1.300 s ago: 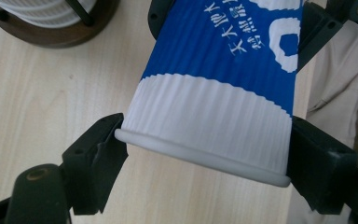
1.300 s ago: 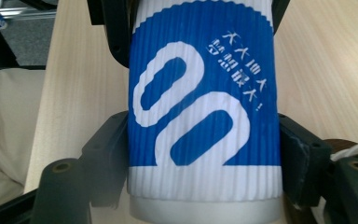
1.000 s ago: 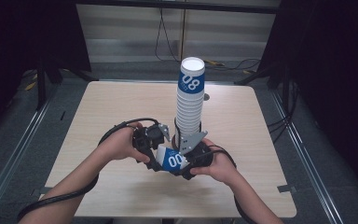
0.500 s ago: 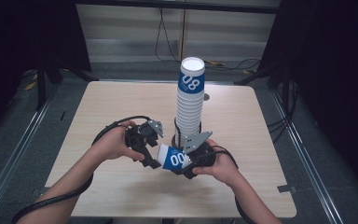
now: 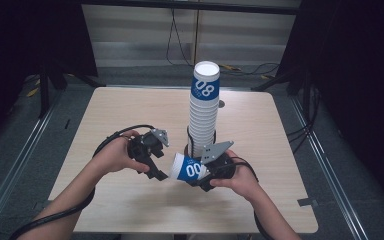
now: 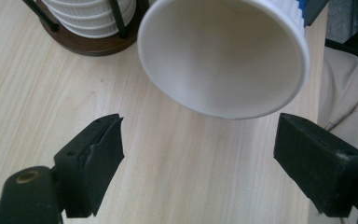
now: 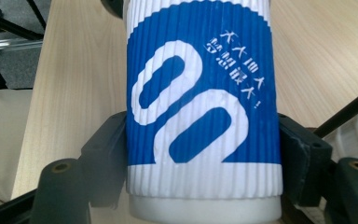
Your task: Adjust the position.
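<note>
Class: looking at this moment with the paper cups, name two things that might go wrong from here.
1. The right gripper clamps the ribbed blue cup across its body; squeezing harder might dent it.
2. The tall cup stack stands right behind both hands; a careless swing could topple it.
3. The left gripper, open at the rim, may crush it closing.

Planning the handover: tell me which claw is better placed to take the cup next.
Left. The left claw is open, its jaws either side of the cup rim without touching; the right claw is already shut on the cup's body.
</note>
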Motion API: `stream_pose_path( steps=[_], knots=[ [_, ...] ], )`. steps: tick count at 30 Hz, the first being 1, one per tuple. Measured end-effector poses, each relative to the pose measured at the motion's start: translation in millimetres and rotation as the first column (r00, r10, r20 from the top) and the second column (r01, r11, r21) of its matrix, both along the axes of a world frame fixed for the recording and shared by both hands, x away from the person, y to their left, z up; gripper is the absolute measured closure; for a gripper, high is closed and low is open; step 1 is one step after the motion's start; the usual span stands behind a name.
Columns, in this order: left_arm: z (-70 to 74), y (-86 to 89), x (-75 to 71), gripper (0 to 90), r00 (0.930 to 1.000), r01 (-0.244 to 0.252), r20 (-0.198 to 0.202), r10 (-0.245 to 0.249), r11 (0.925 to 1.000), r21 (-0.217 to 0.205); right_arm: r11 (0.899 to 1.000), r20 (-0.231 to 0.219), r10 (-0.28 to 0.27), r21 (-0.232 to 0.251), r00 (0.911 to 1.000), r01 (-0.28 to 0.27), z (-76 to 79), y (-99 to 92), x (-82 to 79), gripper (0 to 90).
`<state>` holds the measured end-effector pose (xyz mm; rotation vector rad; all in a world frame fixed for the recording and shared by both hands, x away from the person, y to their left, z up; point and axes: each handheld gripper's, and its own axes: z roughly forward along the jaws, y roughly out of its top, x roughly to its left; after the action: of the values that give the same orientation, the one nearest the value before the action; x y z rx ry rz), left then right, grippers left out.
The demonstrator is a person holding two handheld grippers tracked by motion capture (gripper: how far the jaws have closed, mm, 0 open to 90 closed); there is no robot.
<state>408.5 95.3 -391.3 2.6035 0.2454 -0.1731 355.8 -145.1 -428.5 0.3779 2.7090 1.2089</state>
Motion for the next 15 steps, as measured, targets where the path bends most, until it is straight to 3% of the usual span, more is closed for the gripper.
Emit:
stream_pose_path(
  steps=[10, 15],
  knots=[
    [-3.4, 5.3, -1.8, 15.6, 0.9995, -0.032, -0.007, 0.031, 0.9983, -0.05, 1.0, -0.007, -0.015, 0.02, 0.9999, 0.015, -5.5, -3.2, -0.7, 27.7],
    [-1.3, 6.0, -1.0, 15.6, 0.9998, -0.022, -0.004, 0.022, 0.9969, -0.075, 0.999, -0.015, -0.016, 0.029, 0.9998, 0.016, -7.2, -3.3, -1.9, 27.6]
  ],
)
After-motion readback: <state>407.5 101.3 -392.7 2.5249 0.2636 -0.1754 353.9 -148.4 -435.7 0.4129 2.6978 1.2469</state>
